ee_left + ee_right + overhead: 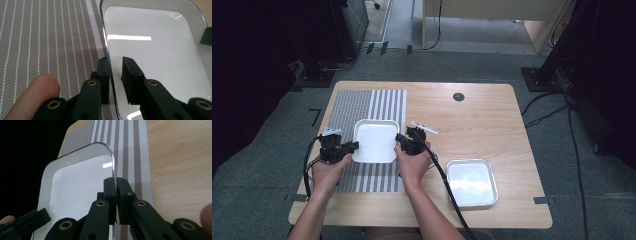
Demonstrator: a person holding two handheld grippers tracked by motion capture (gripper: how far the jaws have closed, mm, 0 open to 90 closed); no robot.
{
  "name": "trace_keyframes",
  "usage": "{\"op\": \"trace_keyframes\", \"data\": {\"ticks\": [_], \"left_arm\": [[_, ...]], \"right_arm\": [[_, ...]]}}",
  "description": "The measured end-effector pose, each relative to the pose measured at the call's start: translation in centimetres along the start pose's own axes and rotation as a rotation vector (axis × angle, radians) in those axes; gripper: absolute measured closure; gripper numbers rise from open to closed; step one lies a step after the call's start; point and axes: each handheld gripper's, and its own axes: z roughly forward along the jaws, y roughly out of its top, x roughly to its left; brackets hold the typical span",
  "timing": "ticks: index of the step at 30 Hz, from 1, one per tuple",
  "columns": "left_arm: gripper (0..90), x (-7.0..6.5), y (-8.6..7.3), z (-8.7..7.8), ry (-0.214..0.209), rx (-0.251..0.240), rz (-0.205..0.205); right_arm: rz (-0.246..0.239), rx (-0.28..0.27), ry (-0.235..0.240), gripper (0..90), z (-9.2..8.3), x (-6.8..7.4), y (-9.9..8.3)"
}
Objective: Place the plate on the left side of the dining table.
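A white square tray [373, 141] with a thin dark rim lies over the striped placemat [362, 105], held between my two grippers. My left gripper [354, 146] grips its left edge. In the left gripper view the jaws [115, 72] straddle the rim of the tray [155, 62], one outside and one inside. My right gripper [399, 139] holds the opposite edge. In the right gripper view its jaws [115, 185] are pinched tight on the rim of the tray [77, 185]. The tray is empty. Whether it rests on the mat or hangs just above it I cannot tell.
A second empty white tray [472, 182] sits on the bare wood at the table's front right. A small dark round disc [458, 97] is set in the tabletop at the back. The mat [130, 145] covers the table's left part; floor cables run to the right.
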Motion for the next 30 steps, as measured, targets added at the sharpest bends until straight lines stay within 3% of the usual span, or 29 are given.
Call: {"op": "trace_keyframes", "data": {"ticks": [4,5,11,14,17,21,24,26,30], "left_arm": [[80.0,1.1,0.5,0.8,0.059,0.007,0.03],[81.4,1.8,0.9,1.3,0.076,0.021,0.021],[84.4,3.8,1.8,2.7,0.101,0.059,-0.003],[84.8,5.1,2.7,3.8,0.118,0.086,-0.004],[84.2,5.5,3.0,4.5,0.14,0.102,0.018],[82.8,6.1,3.5,5.9,0.152,0.13,0.013],[83.0,6.6,3.8,6.5,0.143,0.144,-0.003],[83.0,6.9,3.9,6.6,0.134,0.13,-0.016],[76.9,7.1,4.0,6.5,0.136,0.123,0.012]], "right_arm": [[-0.003,0.02,-0.011,88.8,1.6,0.6,0.0],[-0.015,0.025,-0.025,88.9,2.5,1.1,0.0],[-0.018,0.041,-0.034,88.6,4.7,2.0,0.1],[-0.027,0.038,-0.031,87.8,6.3,2.5,0.4],[-0.033,0.027,-0.031,87.6,7.0,2.8,0.5],[-0.073,0.027,-0.054,87.2,8.8,2.9,1.0],[-0.054,0.045,-0.051,86.4,9.4,2.6,1.2],[-0.054,0.049,-0.064,85.7,9.8,2.4,1.3],[-0.071,0.042,-0.04,80.1,10.4,1.9,1.6]]}}
